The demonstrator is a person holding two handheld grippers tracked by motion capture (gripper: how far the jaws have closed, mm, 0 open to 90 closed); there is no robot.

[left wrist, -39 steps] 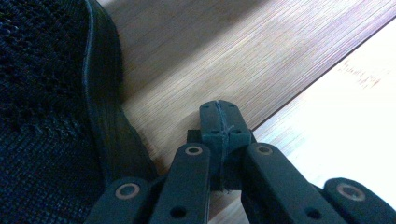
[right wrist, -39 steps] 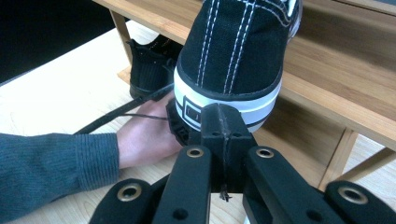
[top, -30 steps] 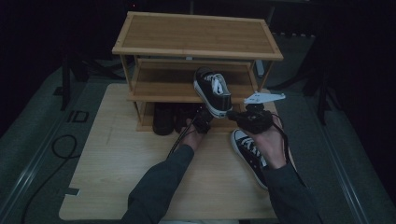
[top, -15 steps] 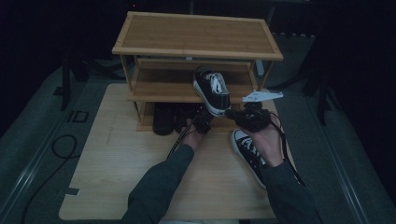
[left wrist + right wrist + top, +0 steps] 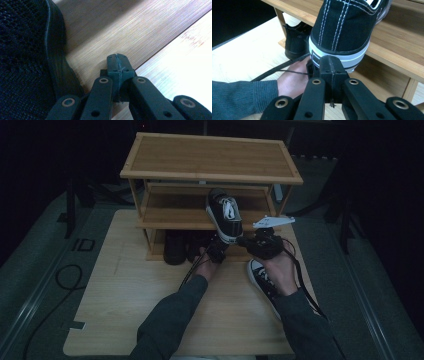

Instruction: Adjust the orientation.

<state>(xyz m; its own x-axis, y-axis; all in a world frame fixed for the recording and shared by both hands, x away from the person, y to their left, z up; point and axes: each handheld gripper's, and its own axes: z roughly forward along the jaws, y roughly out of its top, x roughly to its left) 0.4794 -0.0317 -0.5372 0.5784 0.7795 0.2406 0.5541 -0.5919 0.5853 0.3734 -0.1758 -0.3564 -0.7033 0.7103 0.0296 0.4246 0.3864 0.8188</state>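
A black-and-white canvas sneaker point(image 5: 225, 215) lies on the middle shelf of a wooden shoe rack point(image 5: 210, 157), its heel hanging over the front edge. My right gripper point(image 5: 246, 241) is shut and empty. In the right gripper view its tips point(image 5: 331, 65) sit just under the sneaker's white heel band point(image 5: 342, 53); whether they touch it I cannot tell. My left gripper point(image 5: 218, 251) is lower, in front of the bottom shelf. It is shut point(image 5: 117, 63) on nothing, beside a black mesh shoe point(image 5: 25, 57). The matching sneaker point(image 5: 260, 275) lies on the table under my right hand.
Dark shoes point(image 5: 175, 247) stand on the rack's bottom shelf. The rack sits at the far end of a light wooden table point(image 5: 125, 300). My left hand point(image 5: 292, 77) and a trailing cable lie below the sneaker's heel. A cable loops on the floor point(image 5: 65, 277) at left.
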